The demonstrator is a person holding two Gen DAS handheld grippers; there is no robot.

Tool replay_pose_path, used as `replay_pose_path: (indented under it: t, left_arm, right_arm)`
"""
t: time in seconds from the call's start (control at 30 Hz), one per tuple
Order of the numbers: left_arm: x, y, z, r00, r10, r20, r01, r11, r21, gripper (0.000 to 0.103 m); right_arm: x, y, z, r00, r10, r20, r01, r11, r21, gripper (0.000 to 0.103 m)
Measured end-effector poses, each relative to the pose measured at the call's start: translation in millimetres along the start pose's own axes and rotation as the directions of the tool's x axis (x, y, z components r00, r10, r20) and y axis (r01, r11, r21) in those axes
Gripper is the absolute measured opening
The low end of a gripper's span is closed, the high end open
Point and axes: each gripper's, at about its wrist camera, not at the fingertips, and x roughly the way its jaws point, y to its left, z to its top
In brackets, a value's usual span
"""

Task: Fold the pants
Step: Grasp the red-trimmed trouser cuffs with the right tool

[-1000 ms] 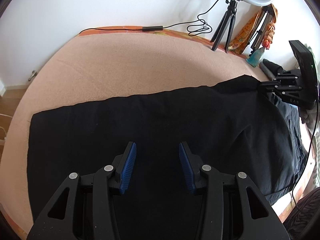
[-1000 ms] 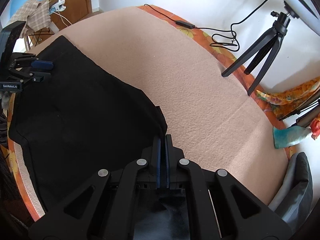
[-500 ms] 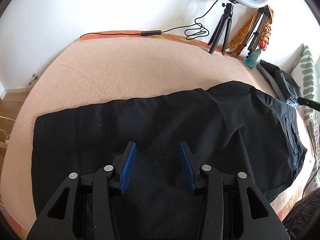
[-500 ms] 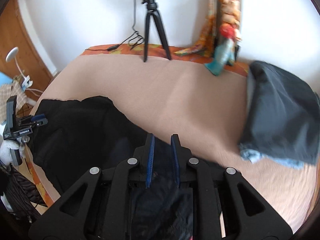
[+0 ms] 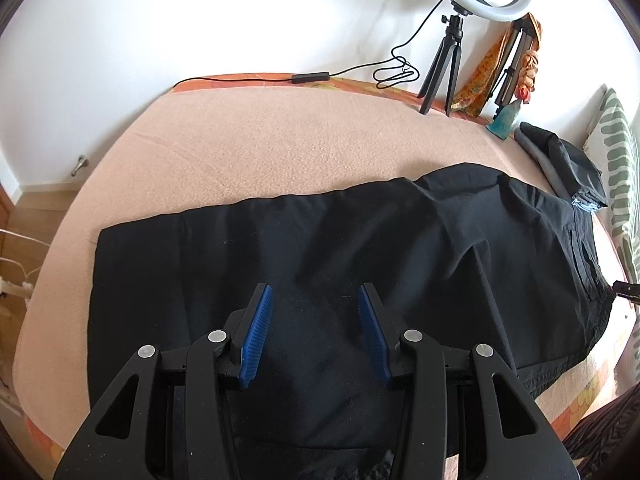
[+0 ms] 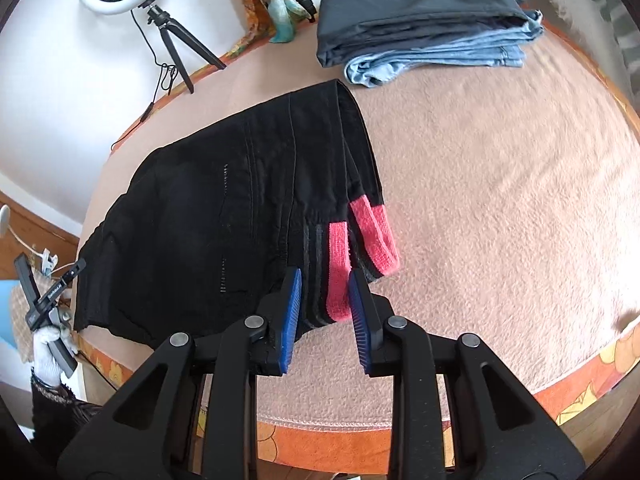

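Note:
Black pants lie stretched lengthwise across the pink blanket. My left gripper hovers over their leg part, open, with nothing between its blue pads. In the right wrist view the waist end shows, with pink-red band ends sticking out. My right gripper is low over that end with its jaws opening. One pink band end lies between the pads, which do not press on it. My left gripper appears at the far left, held by a white-gloved hand. My right gripper's tip shows at the right edge.
A stack of folded dark grey and blue pants lies behind the waist end. A ring light on a tripod and its cable stand along the wall. A striped pillow is at the right. The bed's orange edge runs just below my right gripper.
My right gripper let go of the pants' far edge, swung and rolled round to the waistband end, and its jaws went from shut to parted. My left gripper stayed put.

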Motion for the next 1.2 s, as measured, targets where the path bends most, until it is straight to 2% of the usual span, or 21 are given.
replay_pose_path:
  t: [0.2,0.37,0.5,0.53,0.6,0.67,0.77,0.83,0.97,1.1,1.2]
  left_arm:
    - [-9.7,12.3,-7.0,1.000,0.018,0.014,-0.018,1.000,-0.018,0.043]
    - [-11.6,24.2,-14.3,0.999,0.033,0.004,-0.033,0.999,-0.032,0.043]
    - [-9.5,27.1,-17.6,0.999,0.035,-0.011,-0.036,0.999,-0.032,0.043]
    - [-9.1,27.4,-17.7,0.999,0.036,-0.014,-0.037,0.999,-0.033,0.043]
    - [-8.7,28.0,-18.3,0.999,0.042,-0.017,-0.042,0.999,-0.033,0.043]
    - [-8.4,29.1,-19.0,0.999,0.047,-0.019,-0.047,0.998,-0.034,0.043]
    - [-6.5,30.5,-20.3,0.998,0.050,-0.028,-0.051,0.998,-0.037,0.043]
    - [-6.6,30.7,-20.5,0.998,0.053,-0.029,-0.054,0.998,-0.033,0.043]
    - [-7.3,37.6,-20.9,0.998,0.064,-0.027,-0.065,0.997,-0.039,0.043]
    - [-12.4,47.8,-21.2,0.998,0.062,-0.020,-0.063,0.996,-0.062,0.043]
    - [-24.7,60.5,-20.3,0.998,0.059,0.006,-0.058,0.993,-0.100,0.043]
  right_arm:
    - [6.2,-8.7,-1.2,1.000,0.022,-0.007,-0.022,0.996,0.083,0.026]
    - [5.6,-10.0,-6.5,0.999,0.031,-0.012,-0.030,0.994,0.106,0.026]
    - [10.3,-8.6,-6.9,0.999,0.040,-0.018,-0.038,0.994,0.103,0.030]
    - [11.1,-7.5,-6.0,0.999,0.035,-0.015,-0.033,0.995,0.095,0.028]
    - [6.4,-2.3,-3.0,1.000,0.016,0.009,-0.017,0.998,0.060,0.014]
    - [-4.5,7.0,3.0,0.998,0.025,0.050,-0.026,1.000,0.006,0.011]
    - [-24.5,28.3,16.6,0.992,-0.036,0.121,0.051,0.991,-0.123,0.010]
    - [-33.1,31.6,25.7,0.985,-0.072,0.154,0.098,0.981,-0.165,0.010]
    - [-24.7,17.0,33.0,0.988,-0.096,0.120,0.112,0.985,-0.134,0.009]
    - [-0.7,15.4,15.5,0.991,-0.128,0.040,0.133,0.976,-0.174,0.009]
    - [0.2,12.4,14.3,0.988,-0.153,0.036,0.157,0.971,-0.181,0.009]
